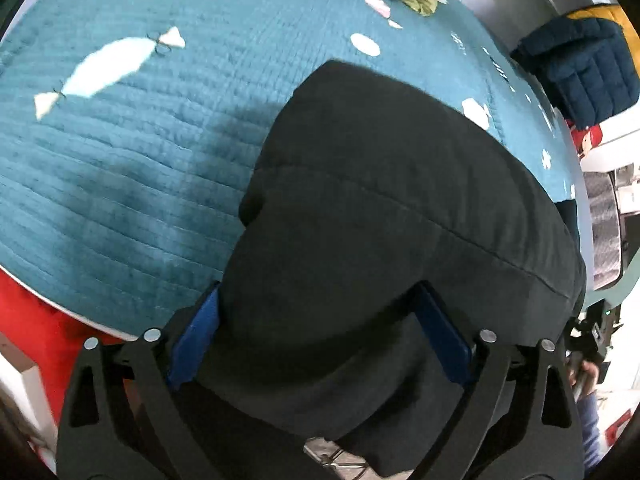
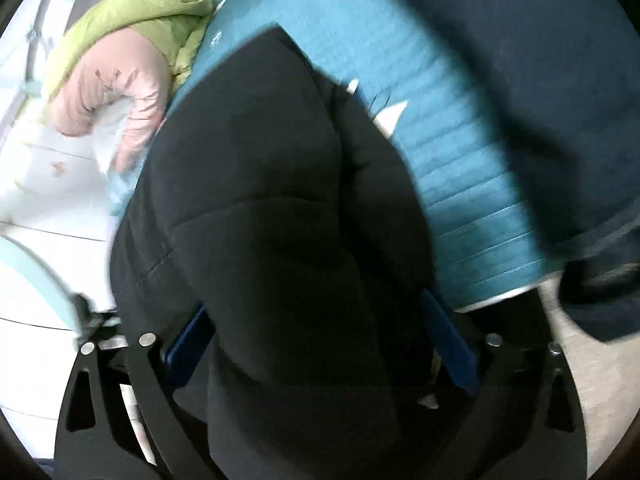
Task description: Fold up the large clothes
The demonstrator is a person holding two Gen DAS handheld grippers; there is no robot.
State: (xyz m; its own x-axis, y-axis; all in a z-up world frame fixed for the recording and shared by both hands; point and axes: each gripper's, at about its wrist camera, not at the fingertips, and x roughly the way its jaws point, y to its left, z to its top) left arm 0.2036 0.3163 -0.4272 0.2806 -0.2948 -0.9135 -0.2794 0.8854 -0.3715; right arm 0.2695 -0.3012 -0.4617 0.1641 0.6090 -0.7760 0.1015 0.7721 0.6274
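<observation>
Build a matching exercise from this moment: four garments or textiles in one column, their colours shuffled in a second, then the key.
Column one:
1. padded coat held in both tongs
2. quilted bedspread
3. puffer jacket nearest the bed's edge
4. puffer jacket under it

Column two:
A. lime green
B. black
C. pale pink
D. teal with white shapes

Pairs: 1-B, 2-D, 3-C, 4-A. The left tongs and right tongs each grip a fold of the coat.
</observation>
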